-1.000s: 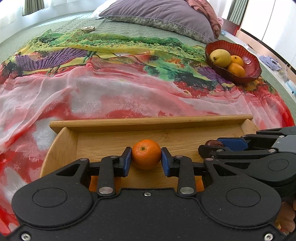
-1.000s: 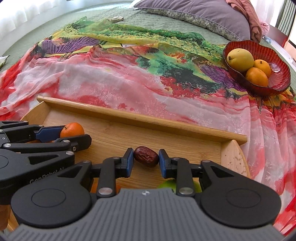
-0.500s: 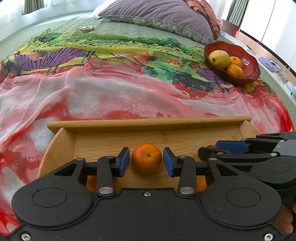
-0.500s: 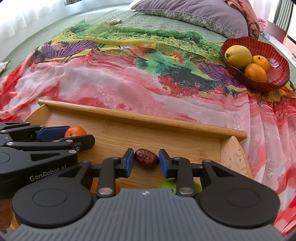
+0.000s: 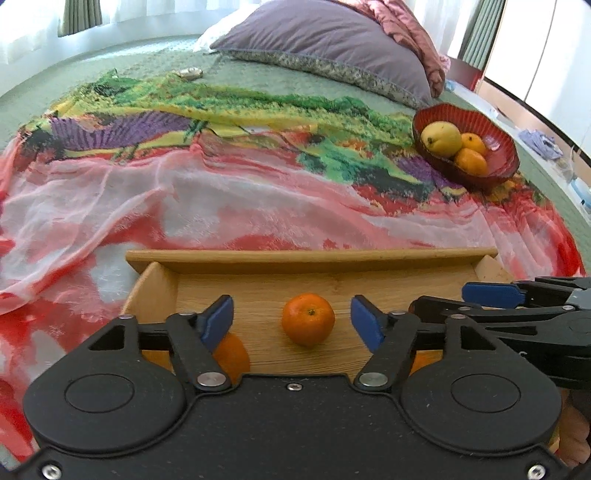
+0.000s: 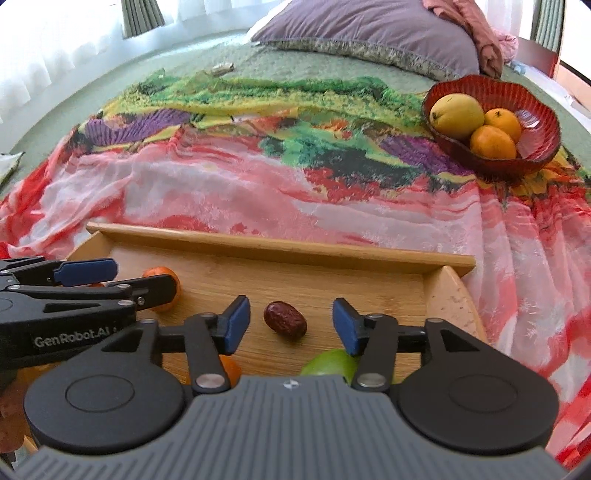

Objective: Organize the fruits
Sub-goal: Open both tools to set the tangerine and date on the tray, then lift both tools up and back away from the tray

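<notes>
Both tongs gape wide, my left gripper [image 5: 291,324] around the tangerine [image 5: 308,319], light, round, roll-prone, so I'd pinch its equator; right gripper [image 6: 291,320] around the small, wrinkled date [image 6: 284,319].

1. A bedroom in a home: the work surface is a bed [image 5: 110,74] with a green quilted cover.
2. A purple pillow [image 5: 325,40] lies at the head, with pink bedding [image 5: 410,29] bunched against it.
3. Sheer white curtains [image 6: 55,44] with green drapes [image 6: 142,14] hang along the left side, daylight coming through.
4. A colourful scarf [image 5: 221,177] is spread over the cover.
5. On it stand household things: a red bowl [image 6: 543,133] of fruit and a wooden tray [image 6: 280,247].
6. White cupboard doors [image 5: 546,55] show at the far right.
</notes>
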{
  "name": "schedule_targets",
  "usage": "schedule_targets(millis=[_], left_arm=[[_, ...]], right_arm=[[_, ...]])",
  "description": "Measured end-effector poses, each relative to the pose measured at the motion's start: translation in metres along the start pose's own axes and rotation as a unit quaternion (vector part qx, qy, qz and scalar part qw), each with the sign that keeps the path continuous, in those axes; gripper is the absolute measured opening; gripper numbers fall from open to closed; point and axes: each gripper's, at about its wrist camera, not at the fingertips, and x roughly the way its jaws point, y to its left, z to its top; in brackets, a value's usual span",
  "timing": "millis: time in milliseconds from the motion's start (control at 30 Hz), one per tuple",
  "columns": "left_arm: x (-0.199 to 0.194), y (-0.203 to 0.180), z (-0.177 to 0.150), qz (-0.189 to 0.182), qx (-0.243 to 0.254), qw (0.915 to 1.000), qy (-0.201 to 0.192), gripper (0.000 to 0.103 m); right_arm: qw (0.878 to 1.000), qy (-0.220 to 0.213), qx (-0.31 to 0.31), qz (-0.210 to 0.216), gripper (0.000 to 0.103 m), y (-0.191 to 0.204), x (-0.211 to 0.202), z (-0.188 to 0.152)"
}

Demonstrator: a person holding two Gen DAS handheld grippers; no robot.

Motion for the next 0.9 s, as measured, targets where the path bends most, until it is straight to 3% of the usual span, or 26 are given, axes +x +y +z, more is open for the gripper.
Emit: schedule_targets(millis=[433, 600, 900], left_arm=[[-0.072, -0.003, -0.014, -0.005, 0.001, 0.9973, -0.073, 0.103], [-0.098, -0.002, -0.028, -0.007, 0.003, 0.9958, -0.091, 0.103], [-0.133, 0.003, -0.057, 0.0, 0.0, 0.9931, -0.117, 0.103]], right_arm=[[0.995, -0.094, -0.01, -0.022, 0.092, 0.003, -0.054, -0.017], [0.99, -0.137, -0.019, -0.033, 0.103, 0.007, -0.077, -0.031], [0.982, -0.184, -0.023, -0.023, 0.103, 0.007, -0.112, -0.06]])
